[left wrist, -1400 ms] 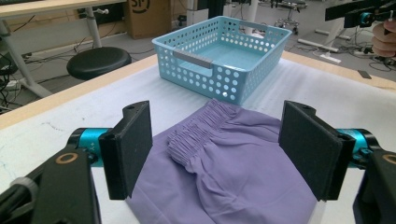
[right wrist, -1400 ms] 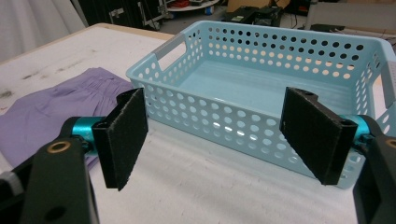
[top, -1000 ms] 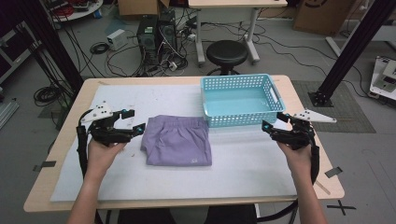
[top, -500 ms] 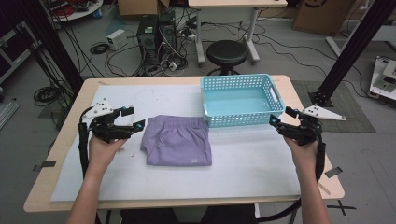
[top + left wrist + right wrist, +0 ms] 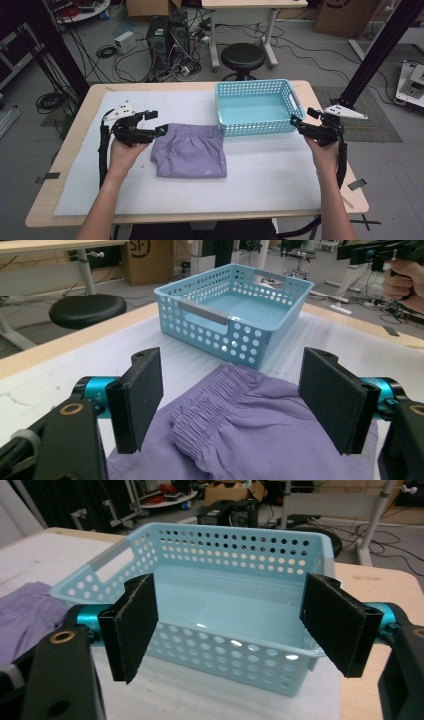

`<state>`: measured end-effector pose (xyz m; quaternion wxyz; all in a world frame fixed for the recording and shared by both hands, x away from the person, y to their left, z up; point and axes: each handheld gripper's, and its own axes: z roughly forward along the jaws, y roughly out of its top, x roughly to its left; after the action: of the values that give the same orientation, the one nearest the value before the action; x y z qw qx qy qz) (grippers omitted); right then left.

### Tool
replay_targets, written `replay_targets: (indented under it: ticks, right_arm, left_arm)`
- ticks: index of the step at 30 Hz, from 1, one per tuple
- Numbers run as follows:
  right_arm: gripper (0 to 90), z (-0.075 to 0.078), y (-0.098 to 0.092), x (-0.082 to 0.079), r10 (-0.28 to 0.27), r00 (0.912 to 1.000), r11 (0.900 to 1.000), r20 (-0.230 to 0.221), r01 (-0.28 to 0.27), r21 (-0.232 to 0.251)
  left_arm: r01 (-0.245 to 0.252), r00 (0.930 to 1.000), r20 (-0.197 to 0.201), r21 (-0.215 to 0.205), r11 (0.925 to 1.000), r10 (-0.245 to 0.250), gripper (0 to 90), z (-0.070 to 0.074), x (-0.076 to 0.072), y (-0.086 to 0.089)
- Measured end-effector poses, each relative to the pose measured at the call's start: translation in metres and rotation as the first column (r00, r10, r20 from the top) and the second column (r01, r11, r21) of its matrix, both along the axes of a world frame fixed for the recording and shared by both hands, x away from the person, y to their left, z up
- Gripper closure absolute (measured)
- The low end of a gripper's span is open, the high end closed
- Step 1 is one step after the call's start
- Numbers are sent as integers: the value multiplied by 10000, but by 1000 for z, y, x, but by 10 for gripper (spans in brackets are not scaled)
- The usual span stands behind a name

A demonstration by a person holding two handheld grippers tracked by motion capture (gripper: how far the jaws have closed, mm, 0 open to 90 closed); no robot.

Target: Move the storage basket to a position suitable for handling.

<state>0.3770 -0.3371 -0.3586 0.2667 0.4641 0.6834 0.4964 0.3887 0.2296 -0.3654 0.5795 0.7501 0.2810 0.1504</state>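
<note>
High view: white mat point(image 5: 270, 175) covers wooden table point(image 5: 70, 150); cables point(image 5: 165, 55) behind.

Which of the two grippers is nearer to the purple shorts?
The left gripper: its open jaws reach the waistband end of the purple shorts. The right gripper is open beyond the far side of the blue basket.

text: "SF" | on: cardboard box point(image 5: 150, 257) | partly cut off

Two black handheld grippers, left gripper point(image 5: 156, 122), right gripper point(image 5: 303, 117), flat black jaw pads, teal barrels (brass-ringed screw holes), grey three-cornered top plates, black trailing cables, bare forearms
</note>
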Motion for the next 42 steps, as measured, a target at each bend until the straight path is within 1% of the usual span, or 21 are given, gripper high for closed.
replay_targets:
  ticks: [4,6,7,8,9,10,11,14,16,17,18,19,22,24,26,28,31,33,35,36,42]
  right_arm:
    - [239,-4,-9,10,-288,9995,9996,-120,288,6]
    - [231,-7,-15,16,-505,9984,9987,-265,508,72]
    - [230,-11,-20,21,-678,9966,9975,-461,686,177]
    - [230,-11,-20,21,-678,9966,9975,-461,686,177]
    - [229,-14,-23,24,-713,9963,9972,-485,723,207]
    - [228,-19,-26,29,-778,9946,9960,-688,805,388]
    - [228,-19,-26,29,-778,9946,9960,-688,805,388]
    - [228,-27,-27,35,-886,9908,9953,-1019,920,292]
    - [226,-33,-27,39,-790,9906,9965,-1115,817,195]
    - [227,-38,-27,41,-331,9930,9994,-1130,341,72]
    - [227,-38,-27,41,-331,9930,9994,-1130,341,72]
    - [227,-41,-27,41,269,9934,9994,-1112,-289,-172]
    - [226,-45,-29,41,560,9925,9970,-1090,-614,-469]
    - [226,-46,-29,41,547,9923,9970,-1115,-604,-476]
    - [217,-53,-29,46,420,9878,9969,-1501,-514,-591]
    - [220,-55,-27,48,342,9866,9966,-1593,-456,-682]
    - [253,-60,-22,52,598,9809,9942,-1852,-751,-768]
    - [252,-61,-16,53,425,9825,9905,-1815,-651,-1207]
    - [279,-60,-13,54,295,9834,9908,-1792,-525,-1249]
    - [317,-59,-11,54,217,9847,9917,-1728,-431,-1211]
    - [325,-58,-4,55,82,9865,9896,-1637,-316,-1406]
  left_arm:
    - [31,9999,-97,60,10000,-30,260,-6,8,-4]
    - [57,9999,-90,118,9999,-56,260,-9,12,-5]
    - [69,9999,-102,154,9999,-68,260,-10,13,-5]
    - [72,9999,-120,173,9998,-70,260,-12,14,-6]
    - [112,9999,-131,199,9997,-110,259,-13,15,-7]
    - [122,9998,-150,230,9997,-119,255,-14,16,-8]
    - [148,9998,-130,280,9995,-145,255,-15,16,-8]
    - [265,9996,-43,358,9990,-264,255,-18,13,-11]
    - [331,9994,5,448,9984,-332,255,-19,11,-12]
    - [369,9993,-38,539,9979,-368,255,-20,10,-13]
    - [414,9991,-100,613,9973,-409,255,-20,10,-13]
    - [402,9992,-59,638,9972,-399,255,-20,9,-12]
    - [339,9994,-9,523,9981,-339,255,-21,8,-9]
    - [279,9996,-54,442,9986,-277,255,-21,7,-7]
    - [262,9996,-79,444,9987,-258,255,-22,7,-6]
    - [270,9996,-123,474,9985,-264,255,-23,7,-5]
    - [260,9995,-184,537,9982,-251,255,-24,6,-5]
    - [274,9995,-201,587,9979,-262,255,-25,6,-5]
    - [274,9994,-235,586,9979,-261,254,-25,6,-6]
    - [270,9994,-235,619,9977,-256,255,-26,6,-6]
    - [341,9990,-324,653,9973,-321,255,-27,6,-9]
